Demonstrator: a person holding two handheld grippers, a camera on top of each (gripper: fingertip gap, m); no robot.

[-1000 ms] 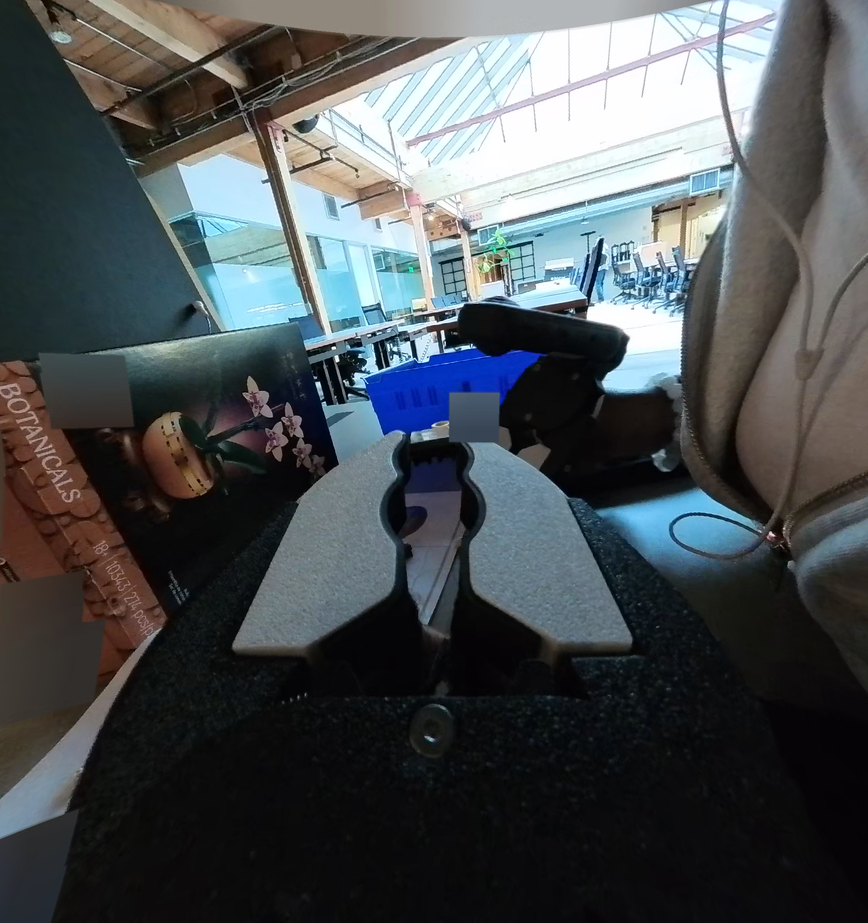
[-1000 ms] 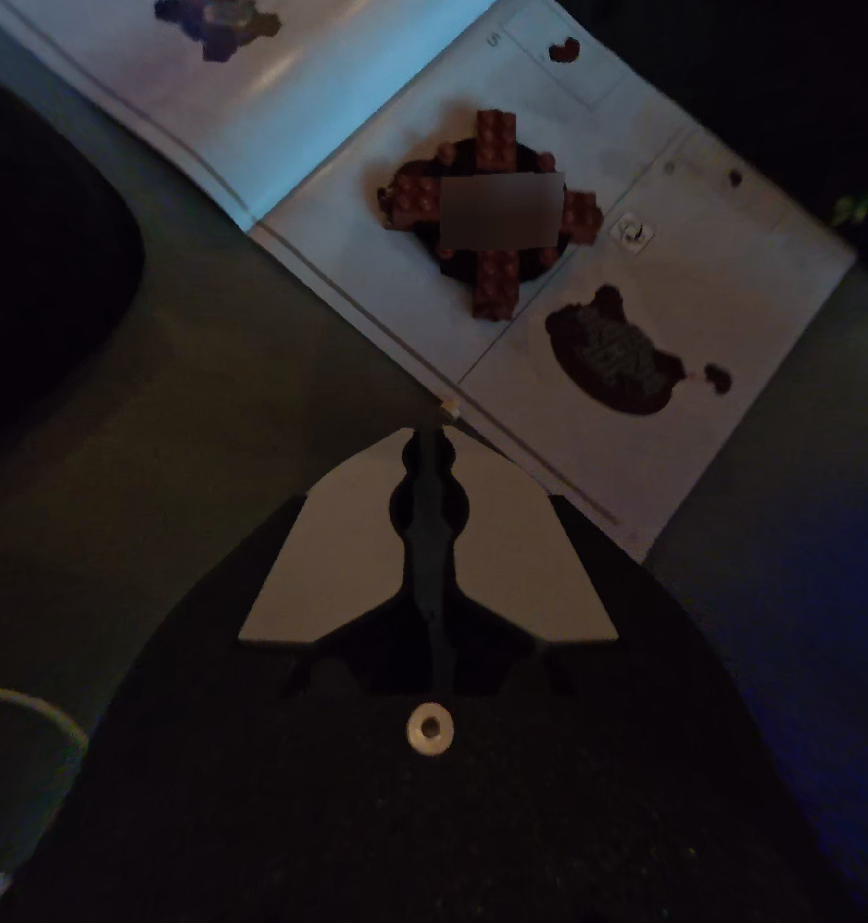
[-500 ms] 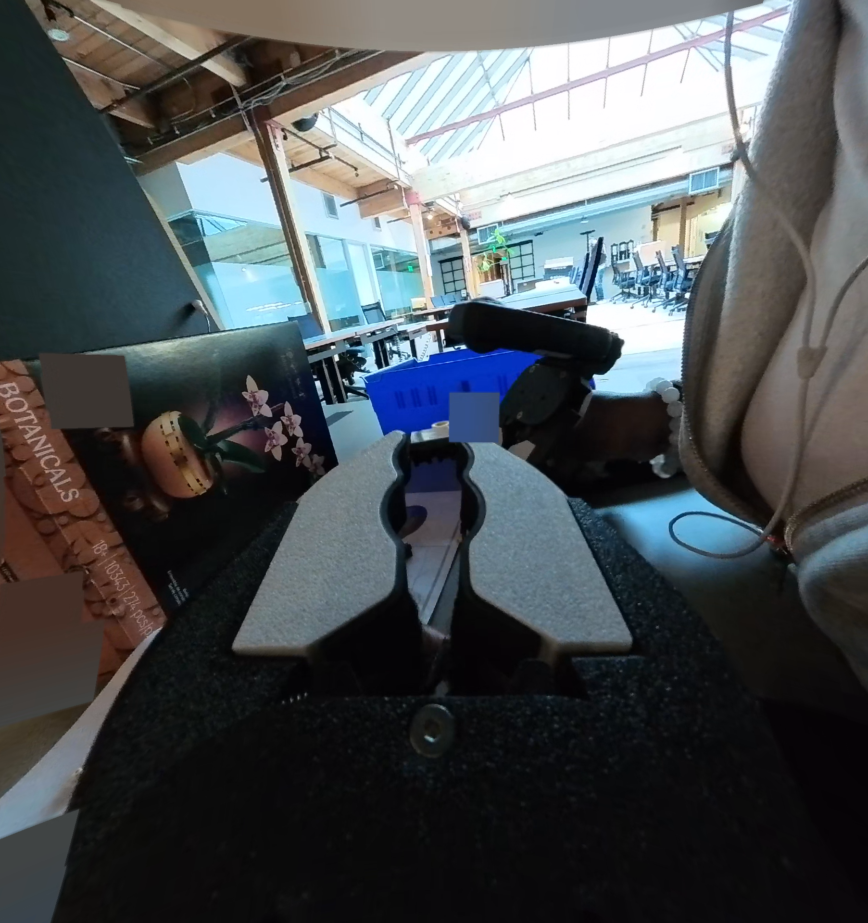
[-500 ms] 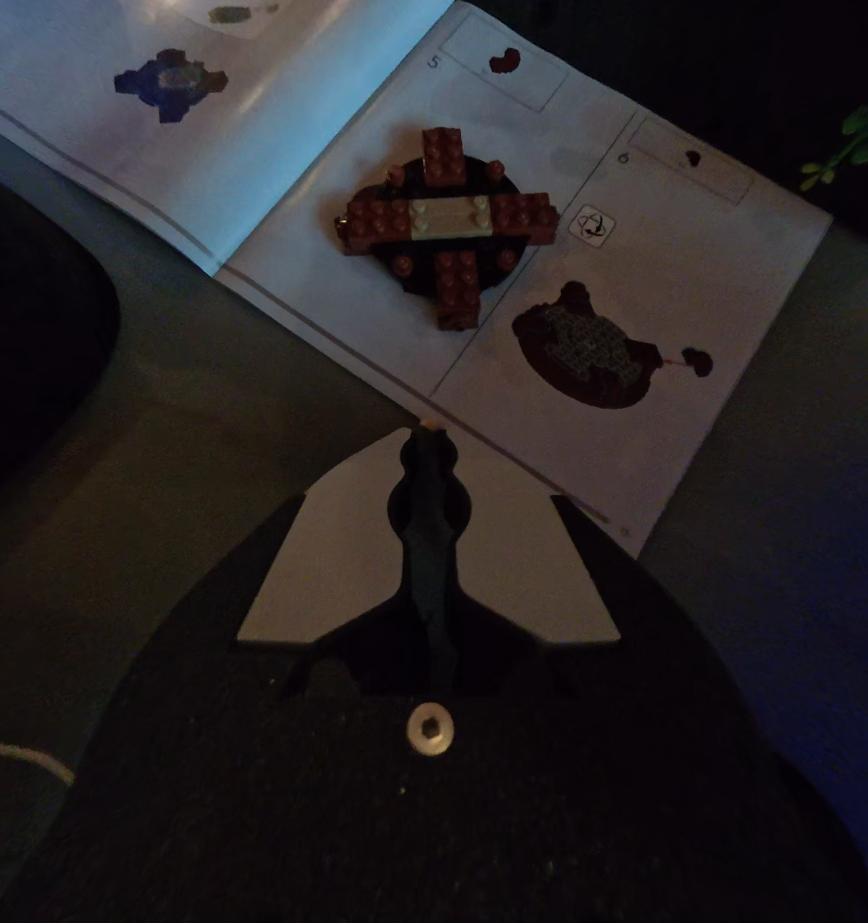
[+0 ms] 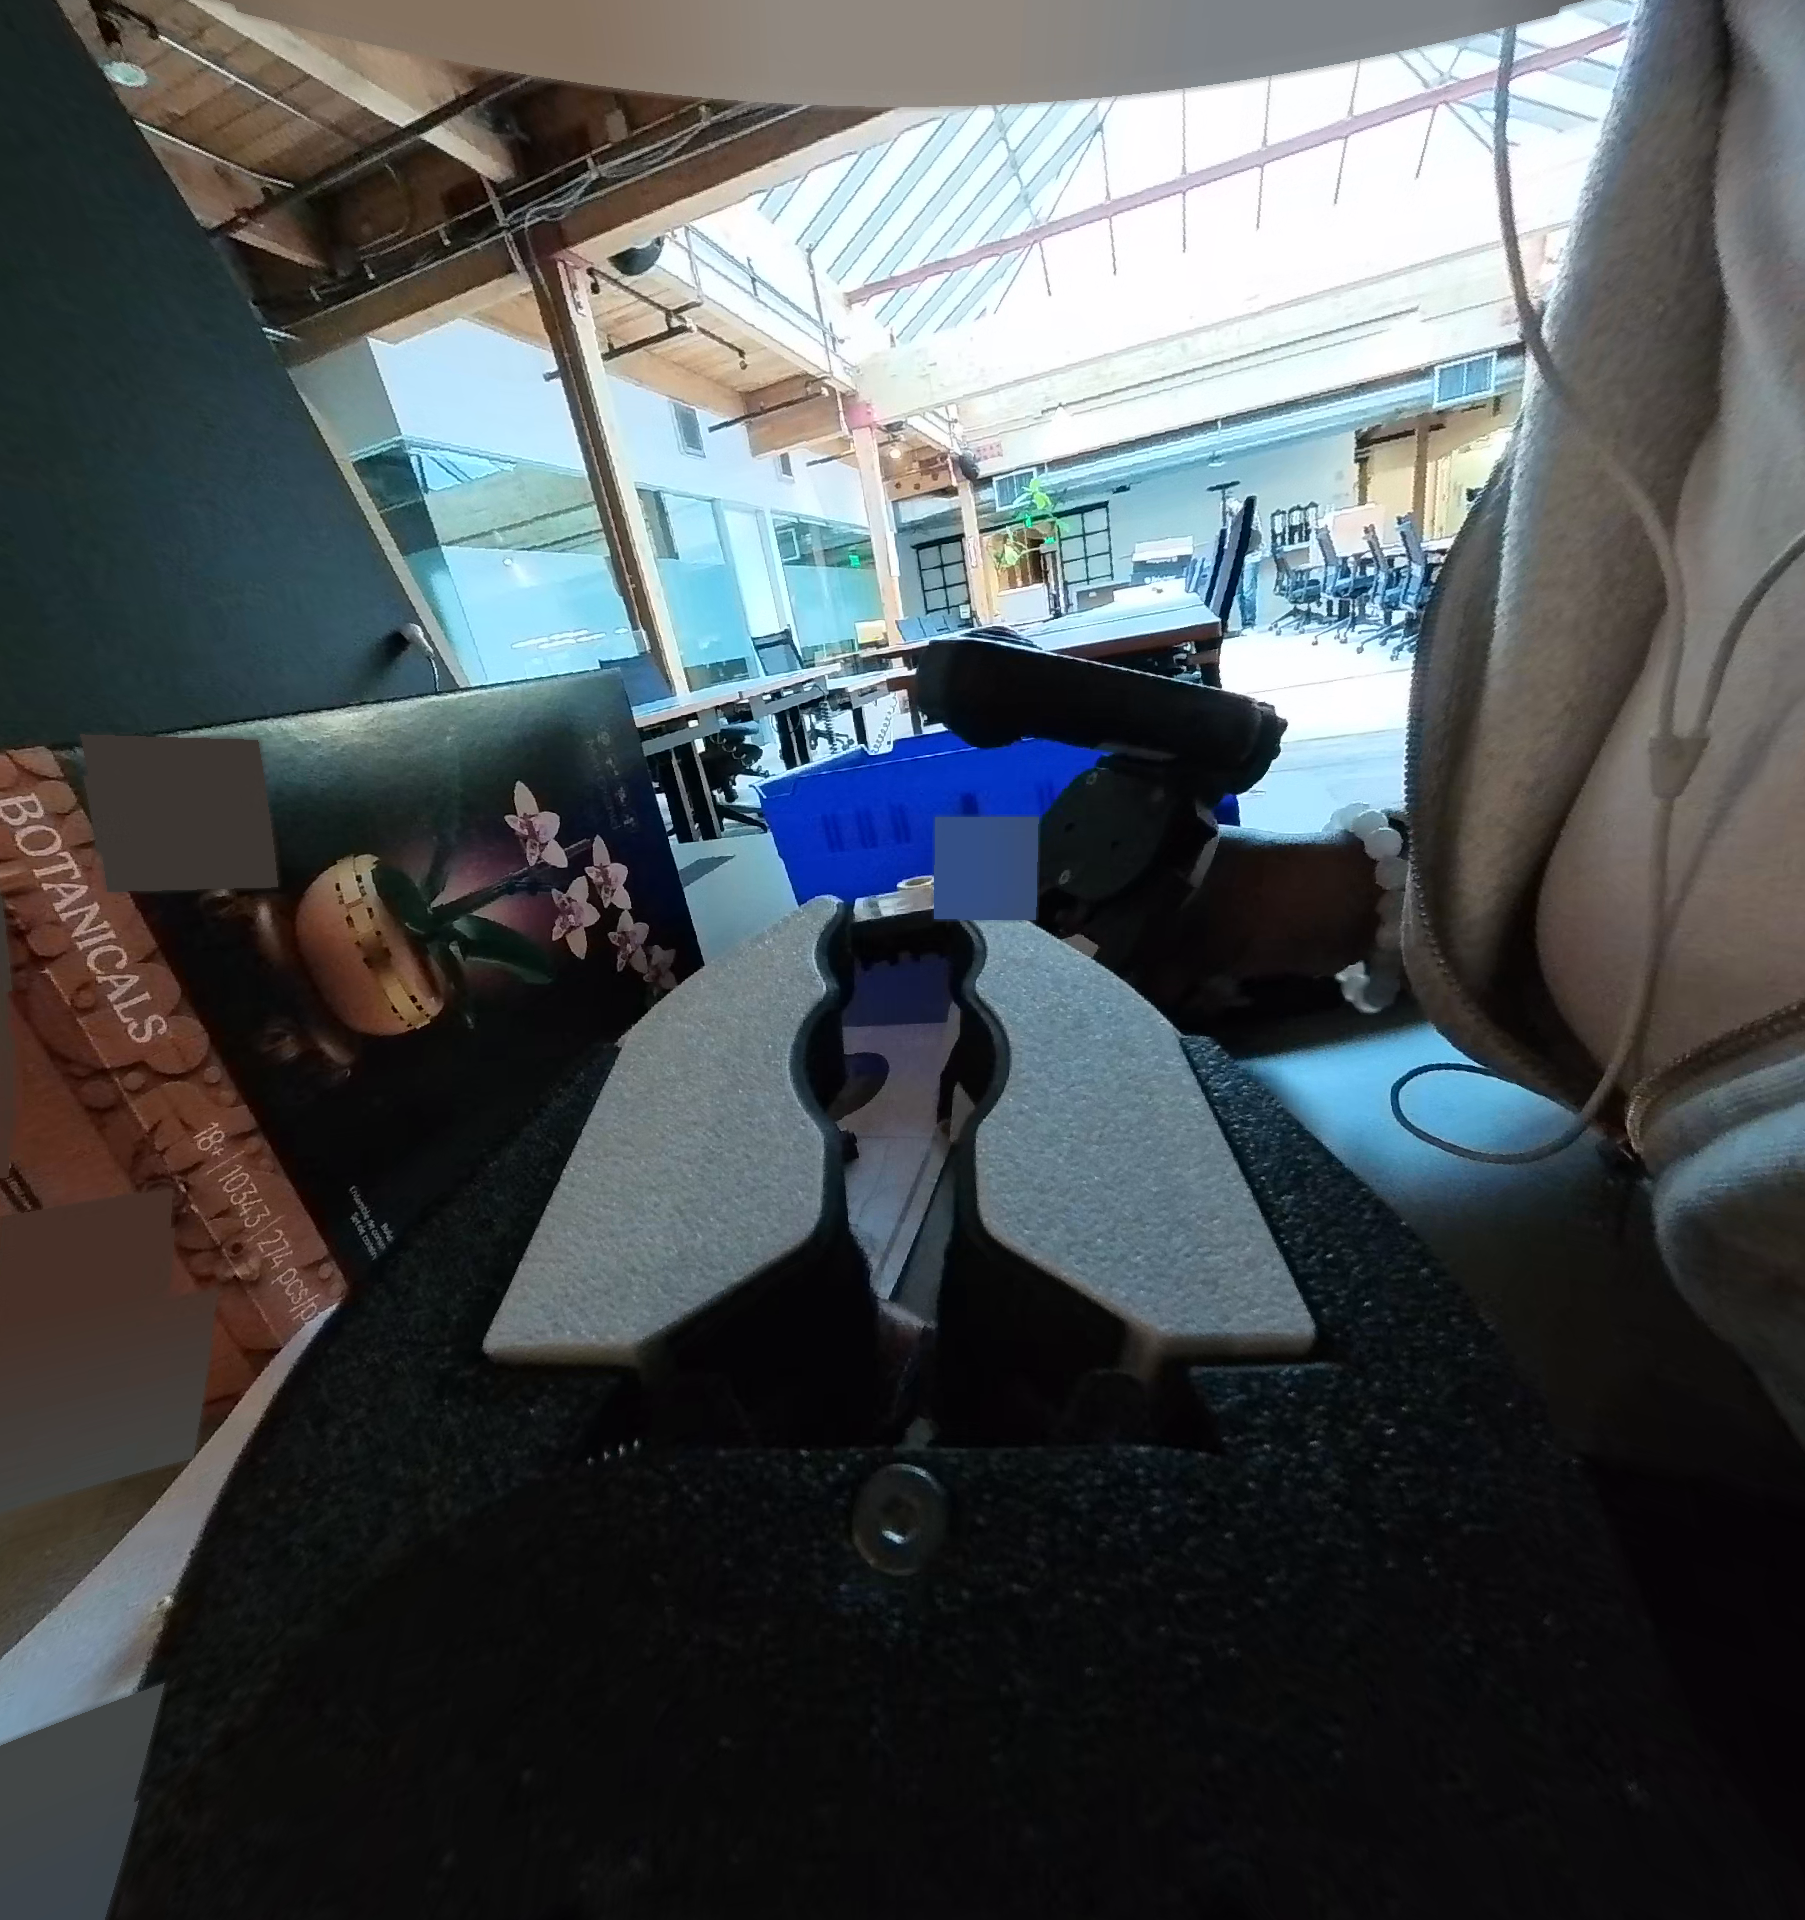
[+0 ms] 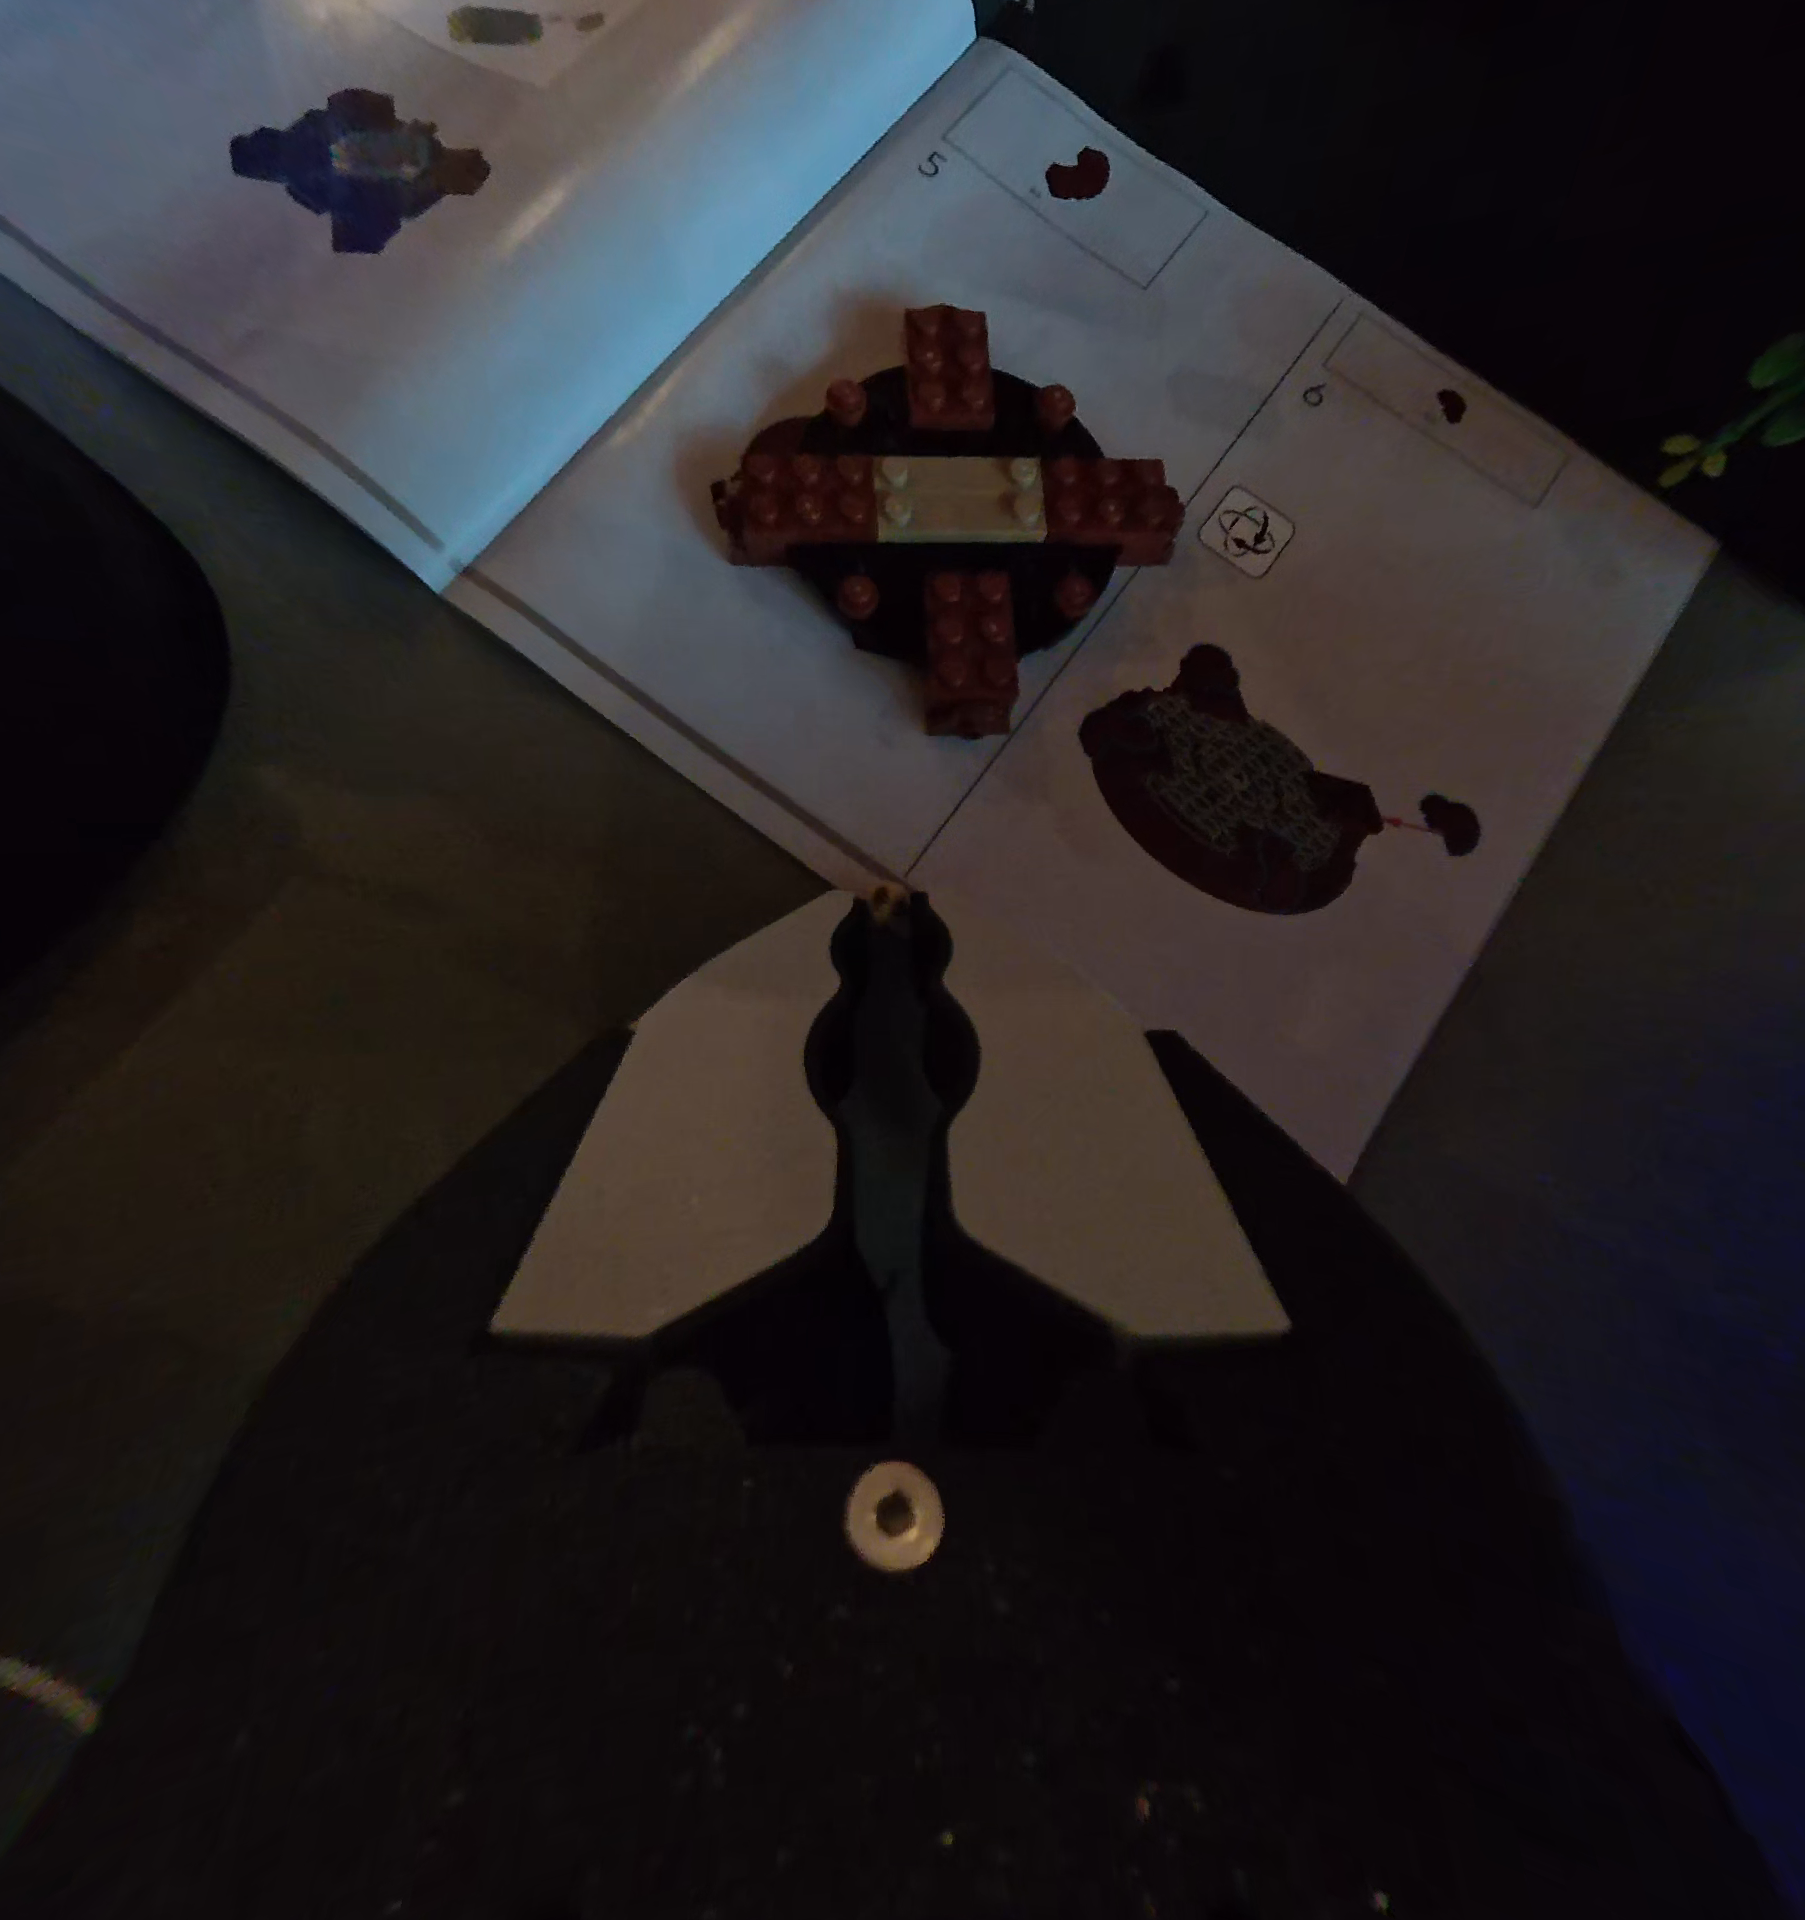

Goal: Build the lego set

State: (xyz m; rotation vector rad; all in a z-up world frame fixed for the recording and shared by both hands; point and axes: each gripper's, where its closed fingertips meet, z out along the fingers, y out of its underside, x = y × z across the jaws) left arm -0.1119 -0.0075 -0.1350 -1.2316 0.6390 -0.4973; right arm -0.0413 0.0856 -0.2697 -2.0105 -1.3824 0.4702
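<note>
— Two grippers; start with the big things?
— A grey tabletop (image 6: 378, 935) carries everything. The person's grey hoodie (image 5: 1656, 623) fills the right of the left wrist view. A dark set box (image 5: 410, 935) picturing an orchid stands at the left, just beside the left gripper (image 5: 900, 920). A blue bin (image 5: 877, 821) sits farther back.
— And under the right gripper?
— An open instruction booklet (image 6: 1345, 987) lies flat on the tabletop. A brick build (image 6: 950, 499) rests on its page: a black round plate with reddish-brown bricks forming a cross and a tan plate at the centre. The right gripper (image 6: 885, 906) hangs over the booklet's near edge, apart from the build.
— The jaws?
— The right jaws are nearly together, pinching a tiny tan piece (image 6: 882, 902) at the very tips. The left jaws stand a little wider, clamped on a small dark piece (image 5: 898, 930) that spans the tips, with something tan and round on top of it.
— Anything else small?
— A green plant piece (image 6: 1791, 405) lies at the far right, beyond the booklet.
</note>
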